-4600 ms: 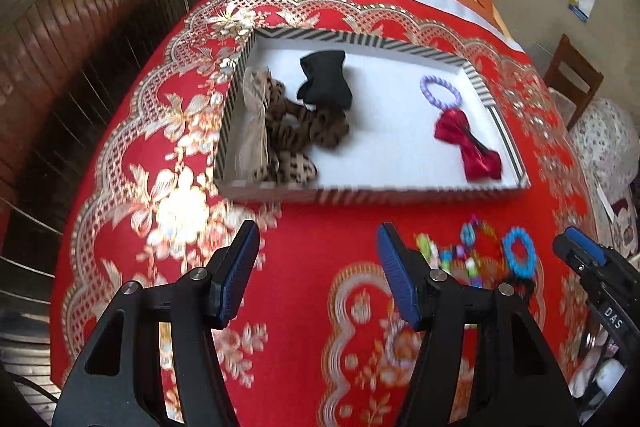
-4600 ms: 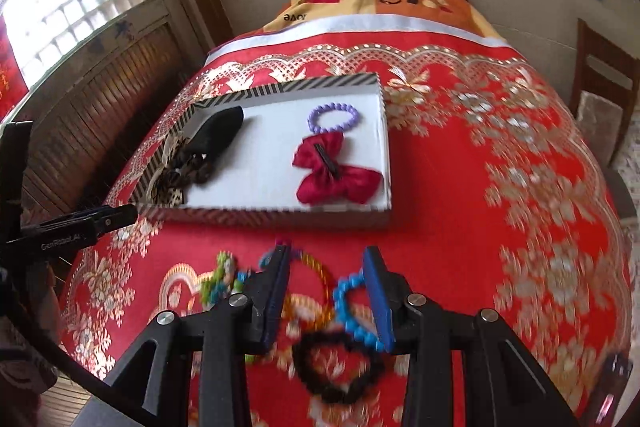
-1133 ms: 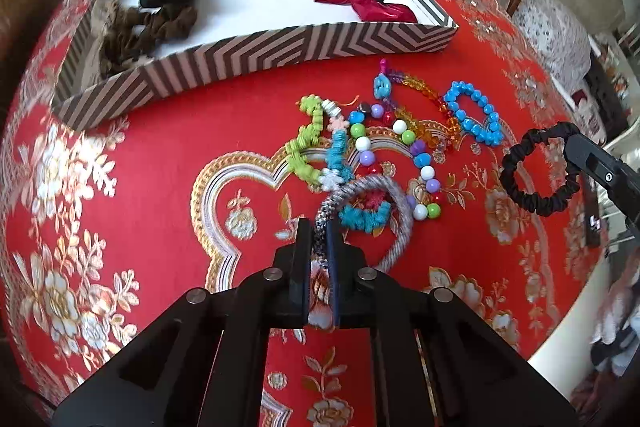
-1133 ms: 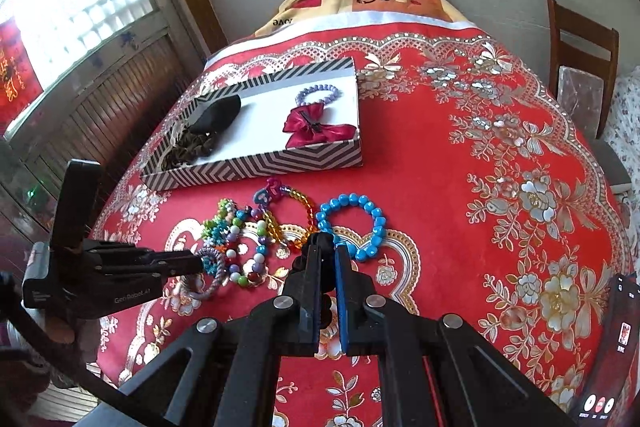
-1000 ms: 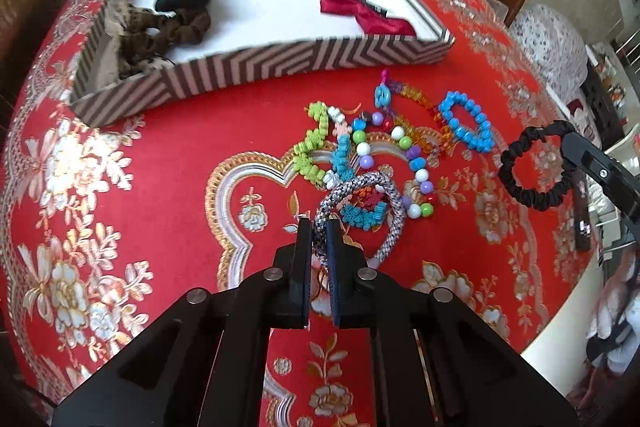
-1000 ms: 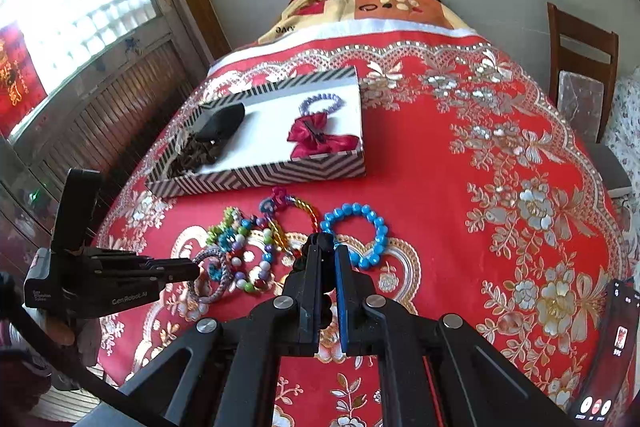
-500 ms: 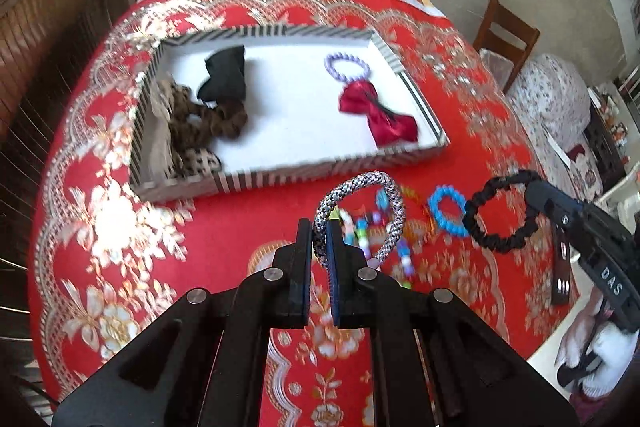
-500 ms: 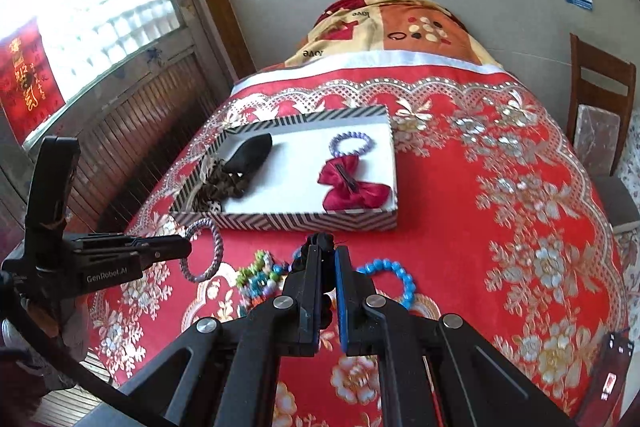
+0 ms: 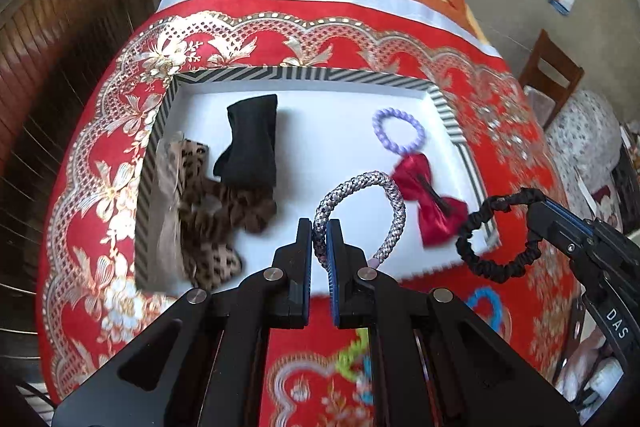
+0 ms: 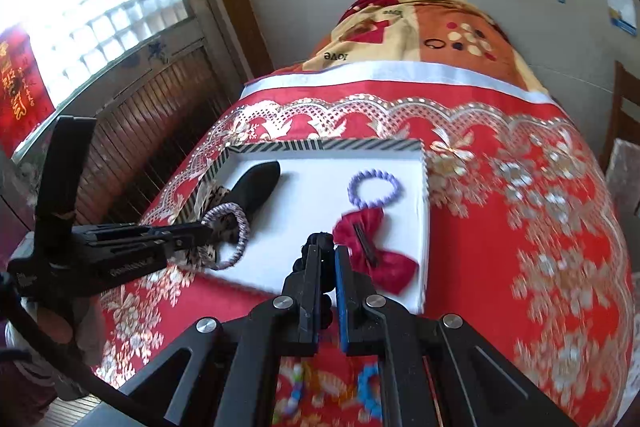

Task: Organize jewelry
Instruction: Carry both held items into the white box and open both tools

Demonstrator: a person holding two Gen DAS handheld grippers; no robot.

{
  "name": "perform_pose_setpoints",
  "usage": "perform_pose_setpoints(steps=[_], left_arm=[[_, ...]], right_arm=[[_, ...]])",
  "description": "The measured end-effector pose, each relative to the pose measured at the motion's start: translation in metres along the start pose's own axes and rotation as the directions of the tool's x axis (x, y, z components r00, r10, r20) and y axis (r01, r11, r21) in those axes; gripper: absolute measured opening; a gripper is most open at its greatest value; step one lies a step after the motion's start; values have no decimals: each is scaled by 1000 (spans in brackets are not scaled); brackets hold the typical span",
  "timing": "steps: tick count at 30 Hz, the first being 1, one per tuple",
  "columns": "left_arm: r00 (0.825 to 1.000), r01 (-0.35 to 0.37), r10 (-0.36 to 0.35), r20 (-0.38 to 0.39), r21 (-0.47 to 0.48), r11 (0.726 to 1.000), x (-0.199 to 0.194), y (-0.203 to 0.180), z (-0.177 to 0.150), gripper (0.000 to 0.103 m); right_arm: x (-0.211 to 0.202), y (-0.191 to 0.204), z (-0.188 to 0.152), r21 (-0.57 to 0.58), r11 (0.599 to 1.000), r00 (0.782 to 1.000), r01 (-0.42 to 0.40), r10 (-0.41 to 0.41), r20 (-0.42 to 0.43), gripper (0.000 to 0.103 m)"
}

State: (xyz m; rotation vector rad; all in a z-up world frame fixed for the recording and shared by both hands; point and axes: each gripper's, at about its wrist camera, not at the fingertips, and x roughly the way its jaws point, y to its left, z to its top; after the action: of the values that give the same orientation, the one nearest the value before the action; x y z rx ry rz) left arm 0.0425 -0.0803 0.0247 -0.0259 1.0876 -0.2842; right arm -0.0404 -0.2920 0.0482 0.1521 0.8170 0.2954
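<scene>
Above the striped tray [image 9: 452,123] we are carrying two bands; our left gripper [image 9: 319,241] is pinching the grey braided hair tie [image 9: 384,187]; our right gripper [image 10: 326,259] is clamping the black scrunchie [image 9: 492,227]; we are aiming for bare white floor, lowering before releasing.

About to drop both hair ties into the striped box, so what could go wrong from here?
1. The left gripper pinches the grey braided tie at one short stretch; the loop hangs free and could snag the red bow beneath it.
2. The right gripper holds the black scrunchie near the box's near right corner, so releasing there may drop it outside.
3. Both grippers sit close together and could collide.
</scene>
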Motion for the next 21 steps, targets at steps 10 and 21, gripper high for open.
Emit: perform_pose_setpoints(steps=[10,21], left_arm=[[996,-66,61,-69,-75,995,59,9,35,6],[986,-119,101,-130,-136,983,91,19,46,6]], right_arm=[[93,-24,58,7,998,994,-68,68,-84,6],[200,-38,100,45,993,974,-110,117,-194,6]])
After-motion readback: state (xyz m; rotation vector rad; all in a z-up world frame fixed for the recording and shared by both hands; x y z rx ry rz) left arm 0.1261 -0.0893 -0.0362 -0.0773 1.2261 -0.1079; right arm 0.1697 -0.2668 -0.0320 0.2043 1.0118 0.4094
